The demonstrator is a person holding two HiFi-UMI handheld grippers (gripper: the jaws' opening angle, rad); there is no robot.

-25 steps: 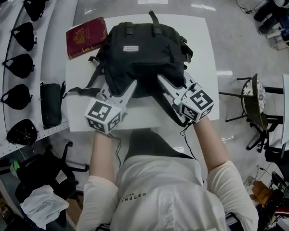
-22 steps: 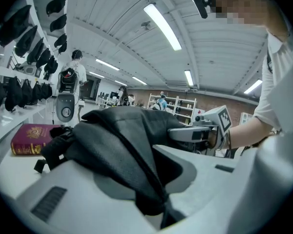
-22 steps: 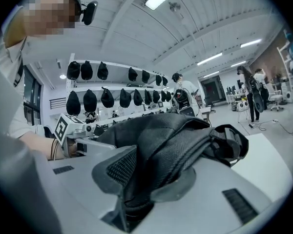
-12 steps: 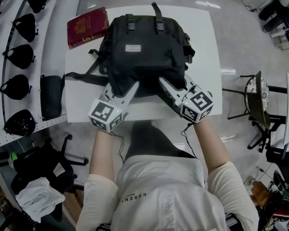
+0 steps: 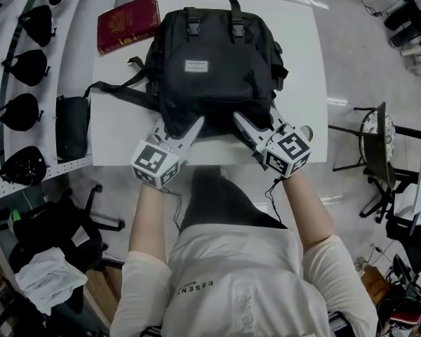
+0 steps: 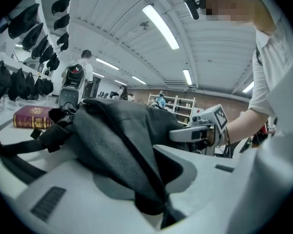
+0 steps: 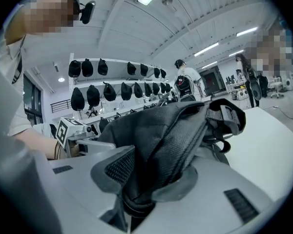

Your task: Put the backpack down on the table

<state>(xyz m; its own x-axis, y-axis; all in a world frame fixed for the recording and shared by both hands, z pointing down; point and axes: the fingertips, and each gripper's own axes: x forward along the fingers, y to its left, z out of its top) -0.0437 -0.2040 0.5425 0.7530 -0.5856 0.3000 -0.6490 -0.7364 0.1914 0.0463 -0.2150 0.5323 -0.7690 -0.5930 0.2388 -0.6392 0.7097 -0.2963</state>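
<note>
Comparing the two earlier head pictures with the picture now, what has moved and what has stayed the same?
Both grippers have lowered the backpack toward the table, and its side strap now lies flatter across the top. The left gripper stays clamped on the bag's fabric; on the right gripper the jaws are opening, with fabric between them. The red book kept its place at the table's far corner.

1. The backpack point(image 5: 214, 62) lies on the middle of the table point(image 5: 305, 69).
2. A book point(image 5: 128, 24) lies at the table's far left corner, just left of the backpack.
3. A pouch point(image 5: 72, 126) lies on the shelf point(image 5: 56, 48) left of the table.
4. A chair point(image 5: 370, 142) stands to the right of the table.
</note>
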